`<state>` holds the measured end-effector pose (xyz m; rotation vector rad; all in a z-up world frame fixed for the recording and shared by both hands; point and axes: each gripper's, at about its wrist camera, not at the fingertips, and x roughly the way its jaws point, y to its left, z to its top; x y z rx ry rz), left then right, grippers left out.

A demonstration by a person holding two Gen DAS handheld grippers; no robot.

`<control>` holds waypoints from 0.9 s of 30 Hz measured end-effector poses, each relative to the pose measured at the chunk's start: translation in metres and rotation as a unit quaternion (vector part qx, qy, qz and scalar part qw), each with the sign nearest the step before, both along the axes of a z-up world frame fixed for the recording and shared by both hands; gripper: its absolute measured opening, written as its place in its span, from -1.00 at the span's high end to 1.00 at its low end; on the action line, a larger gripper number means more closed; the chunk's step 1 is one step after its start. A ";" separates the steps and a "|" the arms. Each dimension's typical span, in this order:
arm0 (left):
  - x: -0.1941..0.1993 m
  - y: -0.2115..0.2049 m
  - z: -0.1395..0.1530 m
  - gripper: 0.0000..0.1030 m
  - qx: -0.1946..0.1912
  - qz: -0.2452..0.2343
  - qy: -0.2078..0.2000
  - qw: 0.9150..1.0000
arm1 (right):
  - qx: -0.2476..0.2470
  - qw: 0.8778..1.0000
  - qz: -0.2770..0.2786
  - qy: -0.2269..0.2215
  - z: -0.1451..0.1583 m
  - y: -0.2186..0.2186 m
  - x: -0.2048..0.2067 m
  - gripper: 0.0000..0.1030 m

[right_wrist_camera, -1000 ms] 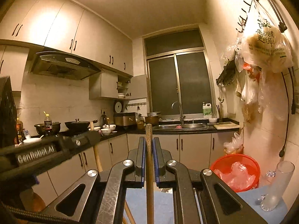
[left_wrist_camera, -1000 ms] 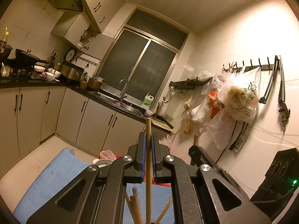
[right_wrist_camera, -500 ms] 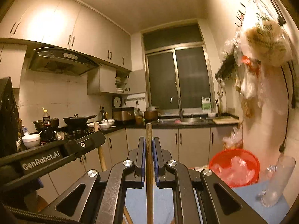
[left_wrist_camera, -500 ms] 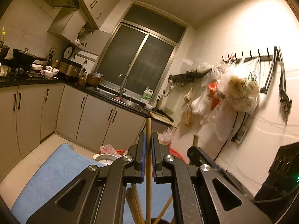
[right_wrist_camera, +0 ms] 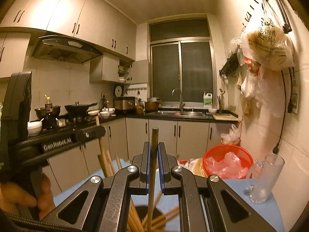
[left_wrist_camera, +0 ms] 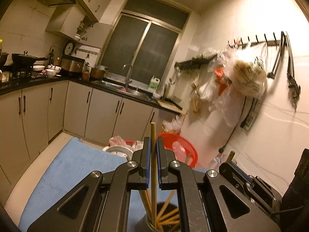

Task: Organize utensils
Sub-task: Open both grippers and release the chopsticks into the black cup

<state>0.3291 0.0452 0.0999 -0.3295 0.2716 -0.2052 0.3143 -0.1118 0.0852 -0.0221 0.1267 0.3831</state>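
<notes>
Grippers (left_wrist_camera: 153,160) (right_wrist_camera: 154,161) each clamp one chopstick (left_wrist_camera: 154,154) (right_wrist_camera: 153,160) above the holder (left_wrist_camera: 164,220); tilt risks missing its mouth.

The left tongs (right_wrist_camera: 58,145), seen from the right wrist, carry white lettering "GenRobot.AI" on the black body. A hanging plastic bag (right_wrist_camera: 268,44) bears green printed characters, too small and distorted to read. No other text is legible.

Two upright wooden chopsticks (left_wrist_camera: 153,154) (right_wrist_camera: 153,166) stand over a dark holder (left_wrist_camera: 164,220) of splayed chopsticks.
</notes>
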 end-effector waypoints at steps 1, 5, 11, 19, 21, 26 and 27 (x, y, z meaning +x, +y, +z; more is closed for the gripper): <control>-0.003 -0.003 -0.001 0.90 0.007 -0.002 0.005 1.000 | 0.000 1.000 0.000 0.007 -0.001 -0.002 -0.002 0.86; -0.010 -0.013 -0.005 0.90 0.024 -0.010 0.018 0.999 | 0.004 0.999 0.005 0.034 -0.005 -0.012 -0.008 0.86; -0.017 -0.023 -0.012 0.90 0.034 -0.015 0.023 0.999 | 0.010 0.998 0.005 0.062 -0.011 -0.023 -0.014 0.86; -0.014 -0.033 -0.024 0.90 0.046 -0.022 0.045 0.998 | -0.001 0.997 0.002 0.078 -0.019 -0.027 -0.021 0.86; -0.014 -0.033 -0.027 0.90 0.047 -0.018 0.046 0.998 | -0.003 0.997 0.002 0.080 -0.019 -0.029 -0.022 0.86; -0.006 -0.029 -0.024 0.90 0.037 -0.013 0.064 0.997 | -0.009 0.996 0.003 0.084 -0.017 -0.027 -0.022 0.85; -0.006 -0.028 -0.024 0.89 0.033 -0.013 0.067 0.997 | -0.008 0.996 0.001 0.085 -0.016 -0.027 -0.022 0.85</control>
